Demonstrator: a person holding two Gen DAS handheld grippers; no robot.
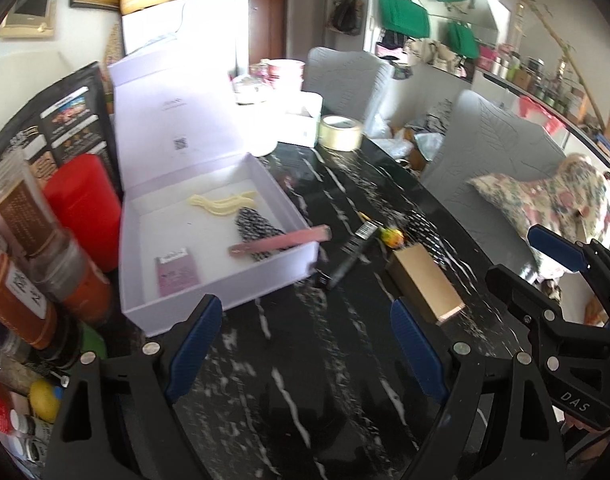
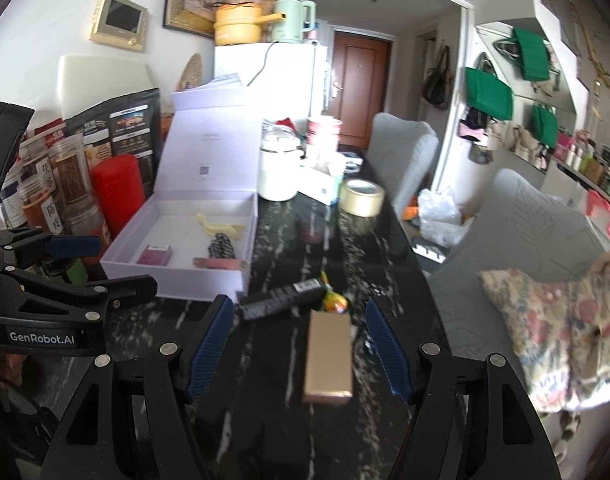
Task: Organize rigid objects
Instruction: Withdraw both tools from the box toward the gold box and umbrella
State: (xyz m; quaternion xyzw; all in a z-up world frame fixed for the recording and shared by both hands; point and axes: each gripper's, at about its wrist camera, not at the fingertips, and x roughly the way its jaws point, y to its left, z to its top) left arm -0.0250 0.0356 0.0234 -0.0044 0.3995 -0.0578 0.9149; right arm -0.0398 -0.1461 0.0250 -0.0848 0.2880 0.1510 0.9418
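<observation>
Cardboard box [image 2: 329, 356], near the white tray [image 2: 241, 276], looks light and stiff; grip its long sides. Both grippers [image 2: 297, 344] [image 1: 305, 344] gape empty.

Black plastic frames with silver rivets, blue ribbed pads [image 2: 209, 352], white lettering, seemingly "GenRobot.AI", near the rivets.

Open lilac box [image 2: 241, 276]: holds cream clips [image 2: 219, 226], maroon card [image 2: 155, 256], pink strip [image 2: 219, 264] overhanging its rim.
Gold box [image 2: 329, 358]: flat on table.
Black tube [image 2: 283, 298]: beside it.
</observation>
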